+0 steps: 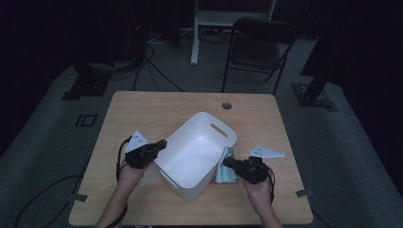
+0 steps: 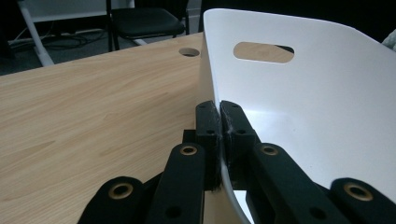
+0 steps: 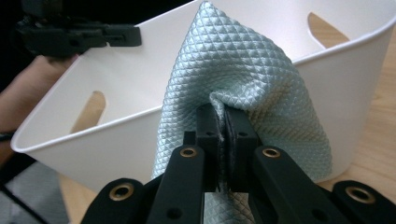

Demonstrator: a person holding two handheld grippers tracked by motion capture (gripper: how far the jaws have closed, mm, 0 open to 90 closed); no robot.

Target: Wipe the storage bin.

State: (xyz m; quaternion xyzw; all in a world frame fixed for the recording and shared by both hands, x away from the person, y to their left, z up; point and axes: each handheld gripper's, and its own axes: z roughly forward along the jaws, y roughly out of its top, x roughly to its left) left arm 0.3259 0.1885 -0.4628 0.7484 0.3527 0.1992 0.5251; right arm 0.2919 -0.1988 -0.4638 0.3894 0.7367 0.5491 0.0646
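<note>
A white plastic basket (image 1: 198, 151) with slot handles stands at the middle of the wooden table (image 1: 157, 107). My left gripper (image 1: 162, 144) is shut on the basket's left rim (image 2: 224, 172), one jaw inside the wall and one outside. A pale blue quilted cloth (image 1: 225, 167) hangs against the basket's right side, its top draped over the rim (image 3: 224, 60). My right gripper (image 1: 227, 163) is shut on a fold of that cloth (image 3: 222, 109). The left gripper (image 3: 133, 36) also shows across the basket in the right gripper view.
A round cable hole (image 1: 226, 105) sits near the table's far edge. Behind the table stand a black folding chair (image 1: 259, 45) and a white desk frame (image 1: 195, 33). Cables (image 1: 152, 71) lie on the grey floor.
</note>
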